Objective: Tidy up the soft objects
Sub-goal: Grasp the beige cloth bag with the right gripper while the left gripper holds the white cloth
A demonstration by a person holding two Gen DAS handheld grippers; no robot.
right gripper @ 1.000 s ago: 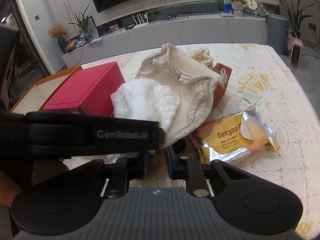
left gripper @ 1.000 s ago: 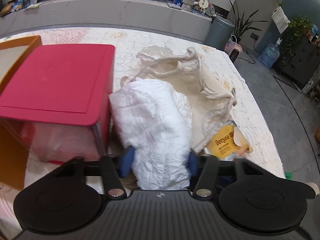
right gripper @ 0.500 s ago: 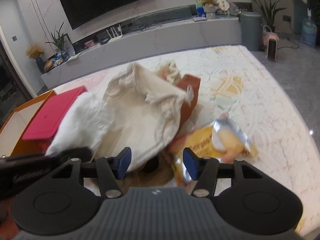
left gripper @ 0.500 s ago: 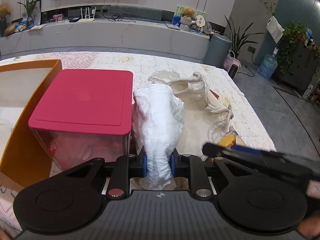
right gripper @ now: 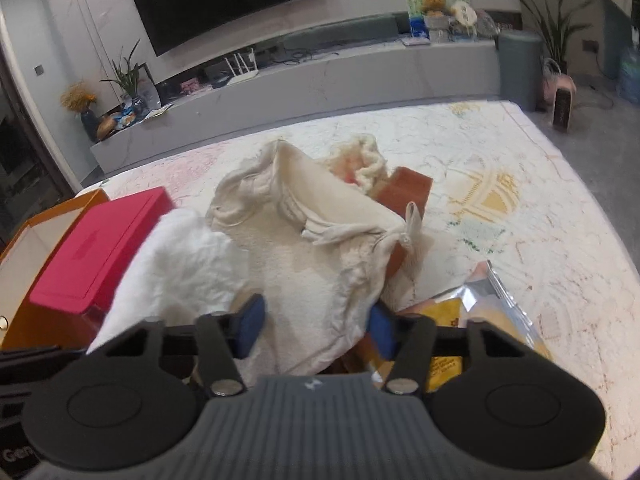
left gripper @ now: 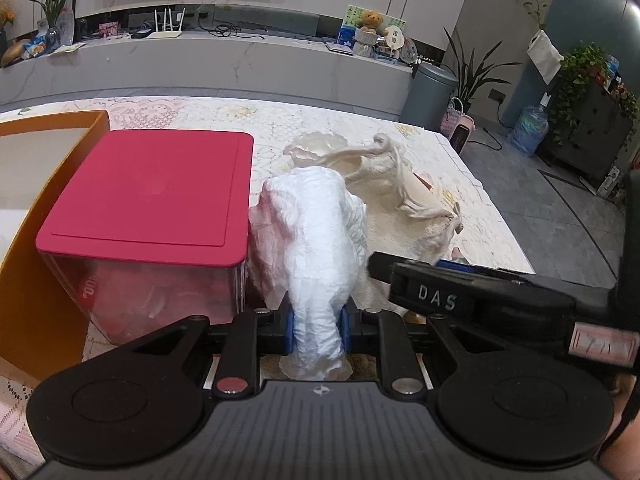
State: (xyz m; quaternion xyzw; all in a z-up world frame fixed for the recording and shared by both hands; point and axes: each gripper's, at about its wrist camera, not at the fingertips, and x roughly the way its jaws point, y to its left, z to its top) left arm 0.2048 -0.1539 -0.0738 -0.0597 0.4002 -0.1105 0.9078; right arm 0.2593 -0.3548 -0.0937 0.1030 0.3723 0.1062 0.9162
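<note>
My left gripper [left gripper: 317, 330] is shut on a crumpled white soft cloth [left gripper: 316, 232] and holds it beside the red-lidded clear box [left gripper: 148, 196]. The cloth also shows in the right wrist view [right gripper: 176, 264]. My right gripper [right gripper: 314, 330] is open, its blue pads on either side of the near edge of a cream fabric bag [right gripper: 320, 248]; I cannot tell whether they touch it. The cream bag [left gripper: 396, 188] lies on the patterned tablecloth behind the white cloth. The right gripper's body [left gripper: 480, 300] crosses the left wrist view at the right.
An orange open box [left gripper: 36, 216] stands left of the red-lidded box [right gripper: 92, 256]. A yellow foil snack packet [right gripper: 476, 312] lies right of my right gripper. A brown box [right gripper: 404, 192] sits under the cream bag. The table's right edge [left gripper: 500, 216] drops to the floor.
My left gripper closed on the white cloth and lifted it up and back. My right gripper opened and moved forward to the cream bag's edge.
</note>
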